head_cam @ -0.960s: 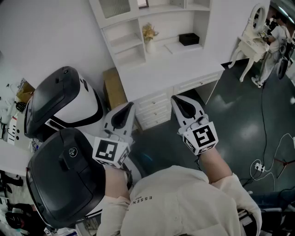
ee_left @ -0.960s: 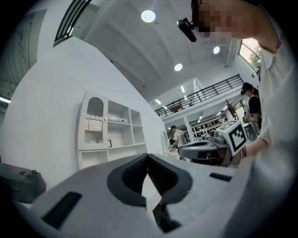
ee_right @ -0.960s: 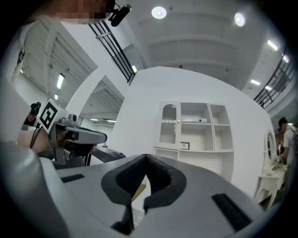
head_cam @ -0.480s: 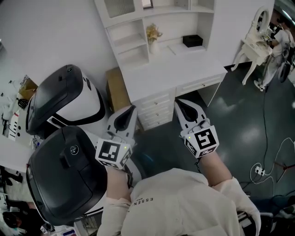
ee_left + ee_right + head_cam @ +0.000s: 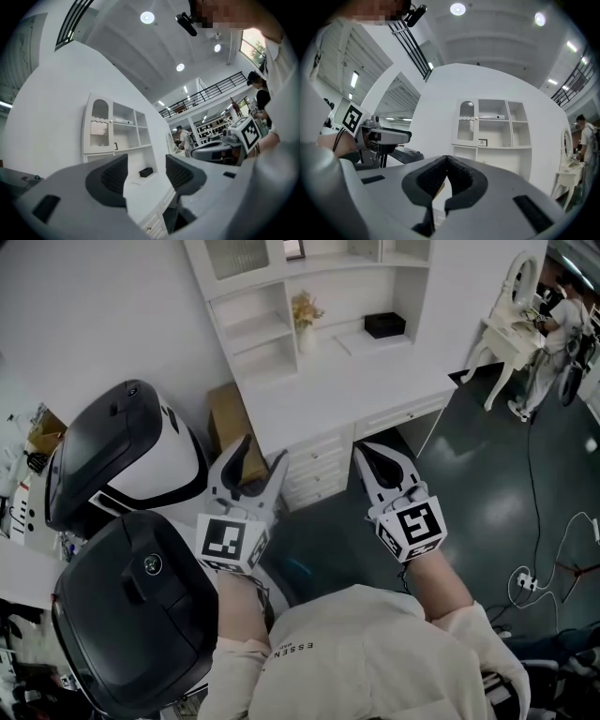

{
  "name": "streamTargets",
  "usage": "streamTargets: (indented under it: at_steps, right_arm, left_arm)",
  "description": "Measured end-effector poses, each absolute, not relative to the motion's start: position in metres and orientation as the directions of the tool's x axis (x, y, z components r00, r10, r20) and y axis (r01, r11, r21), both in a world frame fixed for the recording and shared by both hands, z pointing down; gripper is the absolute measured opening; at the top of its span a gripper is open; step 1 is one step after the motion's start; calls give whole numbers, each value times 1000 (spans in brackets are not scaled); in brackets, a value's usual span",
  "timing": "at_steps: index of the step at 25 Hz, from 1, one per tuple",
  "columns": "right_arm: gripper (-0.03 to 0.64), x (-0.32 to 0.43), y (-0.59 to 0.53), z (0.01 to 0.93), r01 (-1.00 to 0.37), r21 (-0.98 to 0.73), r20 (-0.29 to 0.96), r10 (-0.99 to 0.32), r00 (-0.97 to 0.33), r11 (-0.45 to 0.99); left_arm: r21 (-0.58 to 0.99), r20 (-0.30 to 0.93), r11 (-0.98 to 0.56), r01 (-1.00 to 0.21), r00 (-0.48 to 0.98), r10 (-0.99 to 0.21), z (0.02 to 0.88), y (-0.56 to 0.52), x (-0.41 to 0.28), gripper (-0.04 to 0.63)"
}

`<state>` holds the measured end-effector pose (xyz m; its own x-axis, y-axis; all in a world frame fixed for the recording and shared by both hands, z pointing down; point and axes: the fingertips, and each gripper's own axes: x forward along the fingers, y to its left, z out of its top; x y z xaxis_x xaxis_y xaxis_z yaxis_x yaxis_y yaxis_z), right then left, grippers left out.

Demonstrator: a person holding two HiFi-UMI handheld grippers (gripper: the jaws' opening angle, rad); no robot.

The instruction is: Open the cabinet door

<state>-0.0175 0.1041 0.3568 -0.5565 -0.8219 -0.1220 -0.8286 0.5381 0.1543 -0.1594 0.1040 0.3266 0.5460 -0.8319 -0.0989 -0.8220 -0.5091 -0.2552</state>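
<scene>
A white cabinet unit point(image 5: 319, 296) with open shelves stands ahead over a white desk top point(image 5: 347, 390). Its narrow glass-paned door point(image 5: 230, 254) is at the upper left and is closed. It also shows as the cabinet door point(image 5: 99, 125) with a dark handle point(image 5: 116, 146), and as the same door point(image 5: 467, 123) in the right gripper view. My left gripper point(image 5: 262, 450) is held well short of the unit; its jaws are opening, with nothing between them. My right gripper point(image 5: 362, 448) is shut and empty beside it, also far from the door.
Two large black-and-white domed machines point(image 5: 127, 456) crowd my left side. A cardboard box point(image 5: 228, 418) leans by the desk drawers point(image 5: 314, 460). A vase point(image 5: 305, 322) and a black box point(image 5: 384, 322) sit on the desk. A vanity table point(image 5: 511, 329), a person point(image 5: 562, 315) and floor cables point(image 5: 525, 579) are at right.
The left gripper's jaws have gone from shut to wide apart. Both hands stay in about the same place, and the right gripper stays shut.
</scene>
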Motion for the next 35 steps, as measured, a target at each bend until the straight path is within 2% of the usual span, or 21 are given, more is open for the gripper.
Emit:
streamTargets:
  at_steps: [6, 12, 18, 27, 35]
  right_arm:
    - [15, -17, 75, 368, -829, 152, -94, -827, -554, 538]
    - [15, -6, 18, 376, -789, 160, -95, -786, -611, 594]
    - [15, 29, -57, 374, -733, 160, -79, -731, -677, 661]
    - [15, 87, -169, 361, -666, 187, -94, -662, -744, 722]
    - [15, 96, -246, 346, -626, 216, -108, -619, -778, 749]
  left_arm:
    - [-229, -86, -512, -828, 542, -836, 338, 78, -163, 233]
    - [-228, -62, -464, -856, 489, -870, 349, 34, -153, 233]
    - [-185, -82, -380, -906, 400, -913, 340, -28, -122, 233]
    - [-212, -92, -261, -942, 285, -954, 334, -121, -61, 232]
    - [-217, -50, -237, -947, 253, -966, 332, -198, -46, 232]
